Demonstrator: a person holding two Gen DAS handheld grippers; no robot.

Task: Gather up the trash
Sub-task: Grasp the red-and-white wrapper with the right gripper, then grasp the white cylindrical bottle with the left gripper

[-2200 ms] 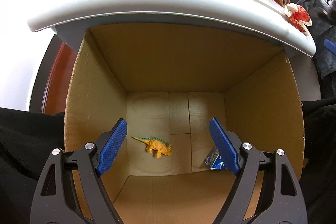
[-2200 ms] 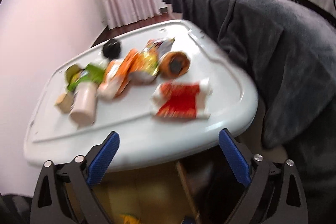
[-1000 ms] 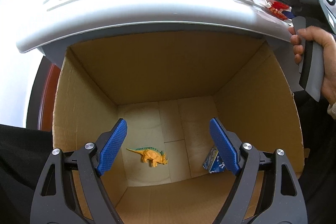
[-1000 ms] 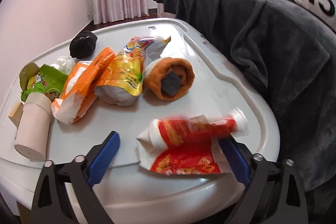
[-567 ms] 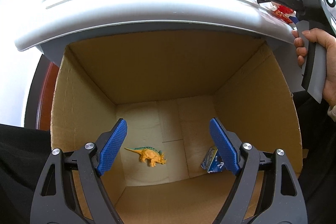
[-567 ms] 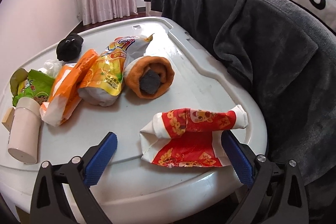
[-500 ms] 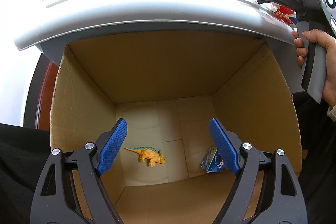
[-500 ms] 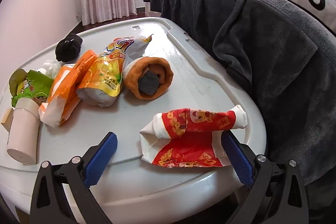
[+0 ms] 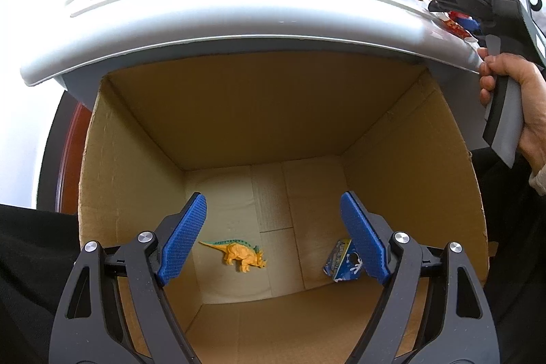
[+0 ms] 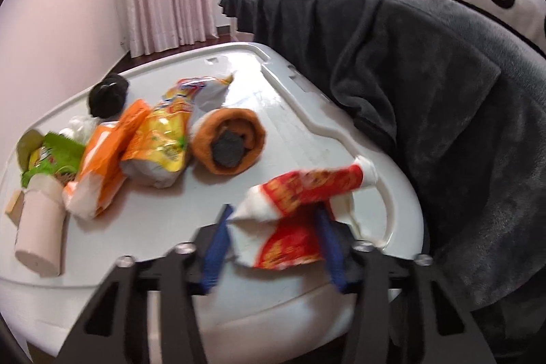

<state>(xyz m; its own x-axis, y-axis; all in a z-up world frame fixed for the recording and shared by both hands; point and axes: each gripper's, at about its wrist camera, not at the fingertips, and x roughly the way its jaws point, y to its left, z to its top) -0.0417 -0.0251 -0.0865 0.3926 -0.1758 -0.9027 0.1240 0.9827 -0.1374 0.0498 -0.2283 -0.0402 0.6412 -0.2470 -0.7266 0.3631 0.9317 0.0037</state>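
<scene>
While its jaws are closing, the right hand-held gripper (image 10: 273,241) pinches the red wrapper (image 10: 300,214) between them.

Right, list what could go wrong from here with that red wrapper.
1. The right gripper is closing on the red wrapper near one crumpled edge; the thin film may slip out.
2. The wrapper lies at the white lid rim, so it might miss the cardboard box below.

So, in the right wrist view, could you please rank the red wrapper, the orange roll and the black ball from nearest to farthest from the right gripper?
1. Red wrapper, between the closing jaws of the right gripper.
2. Orange roll, mid-table.
3. Black ball, far left.
</scene>
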